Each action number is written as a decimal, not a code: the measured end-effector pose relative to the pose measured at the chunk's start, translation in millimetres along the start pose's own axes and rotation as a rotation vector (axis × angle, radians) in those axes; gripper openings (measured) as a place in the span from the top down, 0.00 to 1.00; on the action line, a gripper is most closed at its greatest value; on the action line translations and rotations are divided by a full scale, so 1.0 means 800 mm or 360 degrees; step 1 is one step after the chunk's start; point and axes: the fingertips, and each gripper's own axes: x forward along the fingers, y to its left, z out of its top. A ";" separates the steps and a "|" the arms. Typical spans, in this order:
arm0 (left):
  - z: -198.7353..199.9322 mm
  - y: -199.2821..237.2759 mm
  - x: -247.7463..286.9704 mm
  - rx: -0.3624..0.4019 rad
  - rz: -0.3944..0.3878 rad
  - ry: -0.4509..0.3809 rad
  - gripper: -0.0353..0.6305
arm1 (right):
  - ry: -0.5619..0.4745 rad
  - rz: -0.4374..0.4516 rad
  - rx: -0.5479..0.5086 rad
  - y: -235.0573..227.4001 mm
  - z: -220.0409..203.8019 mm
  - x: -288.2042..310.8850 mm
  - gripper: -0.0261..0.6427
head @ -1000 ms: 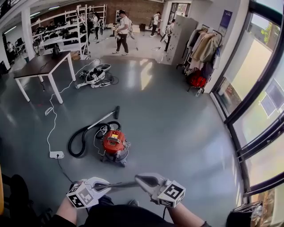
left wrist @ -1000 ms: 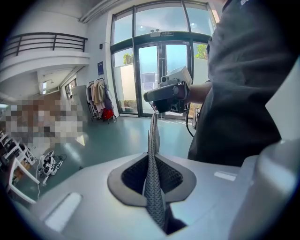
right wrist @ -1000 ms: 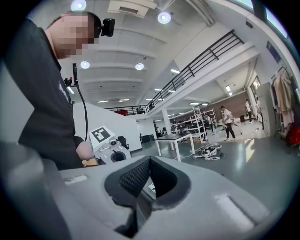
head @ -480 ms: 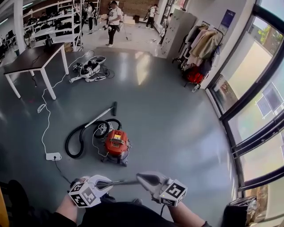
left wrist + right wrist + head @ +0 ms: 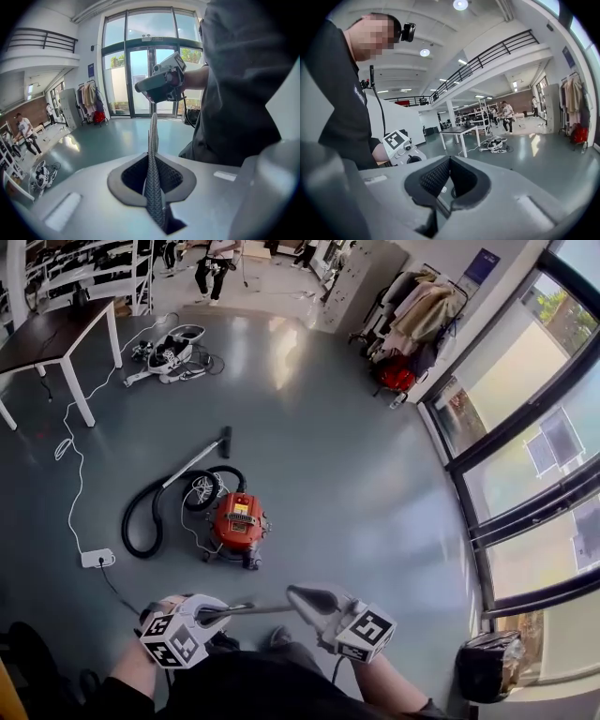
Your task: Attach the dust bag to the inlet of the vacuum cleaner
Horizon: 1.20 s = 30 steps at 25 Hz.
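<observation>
The person is standing on the grey floor (image 5: pixel 356 474), holding a thin grey dust bag (image 5: pixel 258 609) stretched edge-on between both tools, close to the body. The left tool (image 5: pixel 223 612) is clenching one end of the bag; the right tool (image 5: pixel 294 597) is clamped tight on the other end. The red vacuum cleaner (image 5: pixel 236 524) is sitting on the floor well ahead of them, its black hose (image 5: pixel 141 517) curling off to its left
</observation>
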 end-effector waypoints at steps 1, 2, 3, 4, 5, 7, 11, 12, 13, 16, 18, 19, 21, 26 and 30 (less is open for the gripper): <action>-0.001 0.003 0.001 0.0002 -0.0009 0.0001 0.88 | -0.0005 -0.0005 0.0008 -0.002 0.002 0.002 0.97; -0.001 0.006 0.002 0.0003 -0.0017 0.0001 0.88 | -0.0006 -0.0011 0.0017 -0.005 0.005 0.004 0.97; 0.001 0.009 0.003 0.0005 -0.0024 0.0001 0.88 | 0.0003 -0.0020 0.0021 -0.008 0.005 0.005 0.97; 0.003 0.012 0.004 0.0006 -0.0029 -0.0001 0.88 | 0.0017 -0.0030 0.0023 -0.012 0.005 0.005 0.97; 0.005 0.015 0.006 0.0007 -0.0031 -0.0003 0.88 | 0.0025 -0.0035 0.0026 -0.016 0.004 0.006 0.97; 0.007 0.018 0.011 0.0002 -0.0029 -0.0005 0.88 | 0.0015 -0.0024 0.0043 -0.023 0.004 0.006 0.97; 0.008 0.019 0.028 -0.0026 -0.0022 0.0022 0.88 | -0.0014 0.0020 0.0079 -0.037 -0.002 0.006 0.97; 0.008 0.020 0.033 -0.0031 -0.0020 0.0031 0.88 | -0.0011 0.0029 0.0078 -0.042 -0.005 0.006 0.97; 0.010 0.022 0.039 -0.0036 -0.0017 0.0038 0.88 | 0.0003 0.0037 0.0072 -0.049 -0.009 0.005 0.97; 0.019 0.029 0.054 -0.0054 0.0001 0.0050 0.88 | 0.0022 0.0063 0.0066 -0.071 -0.013 0.001 0.97; 0.029 0.034 0.064 -0.0068 0.0026 0.0052 0.88 | 0.0015 0.0081 0.0076 -0.088 -0.014 -0.005 0.97; 0.033 0.036 0.070 -0.0072 0.0041 0.0051 0.88 | 0.0012 0.0087 0.0084 -0.098 -0.015 -0.009 0.97; 0.039 0.039 0.086 -0.0068 0.0063 0.0052 0.88 | 0.0013 0.0104 0.0098 -0.116 -0.019 -0.019 0.97; 0.029 0.038 0.131 -0.0047 0.0090 0.0118 0.88 | 0.0043 0.0156 0.0128 -0.156 -0.036 -0.034 0.97; 0.009 0.043 0.156 -0.0096 0.0124 0.0148 0.88 | 0.0072 0.0185 0.0173 -0.176 -0.053 -0.034 0.97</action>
